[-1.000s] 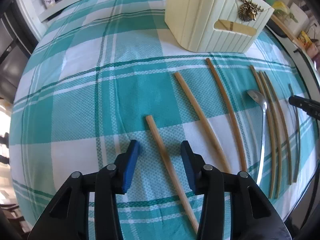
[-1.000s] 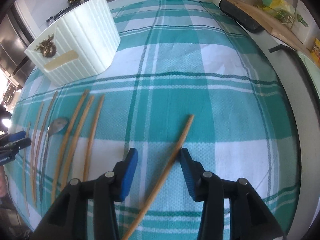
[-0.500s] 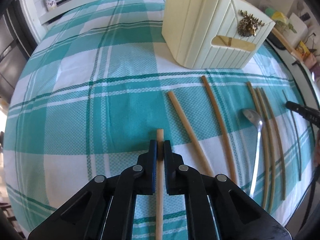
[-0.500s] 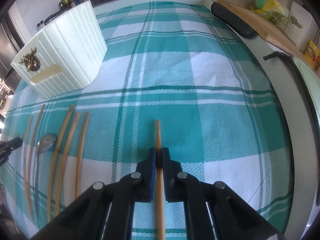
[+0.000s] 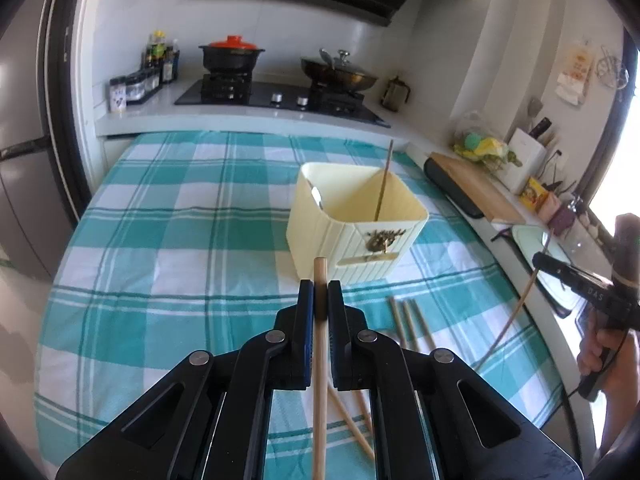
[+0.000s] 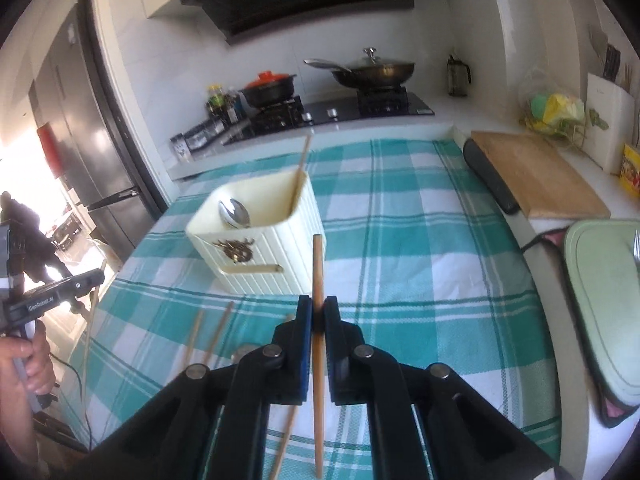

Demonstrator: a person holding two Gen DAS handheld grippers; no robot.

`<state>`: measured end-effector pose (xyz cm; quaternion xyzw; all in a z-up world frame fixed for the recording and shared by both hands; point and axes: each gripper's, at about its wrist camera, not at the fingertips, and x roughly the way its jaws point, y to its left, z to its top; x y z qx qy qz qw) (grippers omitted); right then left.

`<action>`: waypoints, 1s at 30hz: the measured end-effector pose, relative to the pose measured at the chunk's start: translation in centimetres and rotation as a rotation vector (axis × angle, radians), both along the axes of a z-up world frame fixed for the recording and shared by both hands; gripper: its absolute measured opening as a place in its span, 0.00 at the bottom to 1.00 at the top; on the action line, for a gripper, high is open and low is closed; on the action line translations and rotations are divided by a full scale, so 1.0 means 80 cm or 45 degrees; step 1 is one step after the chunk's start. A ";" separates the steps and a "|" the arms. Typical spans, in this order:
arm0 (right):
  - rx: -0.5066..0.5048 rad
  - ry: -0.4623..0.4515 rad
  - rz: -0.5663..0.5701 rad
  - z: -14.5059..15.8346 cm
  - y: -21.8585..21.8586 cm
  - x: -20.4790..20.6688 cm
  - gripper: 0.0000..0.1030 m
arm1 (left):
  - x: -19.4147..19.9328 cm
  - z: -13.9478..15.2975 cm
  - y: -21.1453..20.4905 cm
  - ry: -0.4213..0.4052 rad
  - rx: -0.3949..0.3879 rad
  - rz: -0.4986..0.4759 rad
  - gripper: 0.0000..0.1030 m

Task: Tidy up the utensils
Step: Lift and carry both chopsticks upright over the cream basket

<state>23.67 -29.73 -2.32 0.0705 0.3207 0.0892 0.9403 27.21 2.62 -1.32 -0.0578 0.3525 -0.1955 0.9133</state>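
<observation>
Gripping one chopstick (image 5: 319,360) each: left claw (image 5: 320,300), right claw (image 6: 318,316).

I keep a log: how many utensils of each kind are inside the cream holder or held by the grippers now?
Chopsticks: 3, one in the holder, one in the left gripper, one in the right gripper.
Spoons: 1, in the holder.
Total: 4.

Left wrist view: raised above the checked worktop (image 5: 168,264), facing level toward the stove (image 5: 280,96) at 12 o'clock, utensil holder (image 5: 352,232) near, at 1 o'clock. Right wrist view: similar height, holder (image 6: 260,248) at 11 o'clock. Shared by both: holder, stove (image 6: 332,114), cutting board (image 5: 476,188) (image 6: 536,176), worktop (image 6: 420,264).
</observation>
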 end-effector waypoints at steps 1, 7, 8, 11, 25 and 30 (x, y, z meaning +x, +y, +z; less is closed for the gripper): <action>-0.010 -0.029 0.006 0.010 0.005 -0.008 0.06 | -0.005 0.006 0.001 -0.024 -0.014 0.000 0.04; -0.102 -0.180 0.014 0.043 0.034 -0.044 0.06 | -0.016 0.006 0.015 -0.157 -0.098 0.048 0.05; -0.109 -0.192 0.018 0.046 0.038 -0.048 0.06 | -0.015 0.003 0.016 -0.145 -0.115 0.046 0.05; -0.115 -0.202 0.034 0.048 0.044 -0.054 0.06 | -0.013 -0.004 0.020 -0.124 -0.148 0.052 0.05; -0.132 -0.256 0.039 0.069 0.047 -0.056 0.06 | -0.030 0.038 0.031 -0.213 -0.199 0.064 0.04; -0.139 -0.292 0.037 0.086 0.048 -0.041 0.06 | -0.022 0.080 0.033 -0.303 -0.203 0.057 0.04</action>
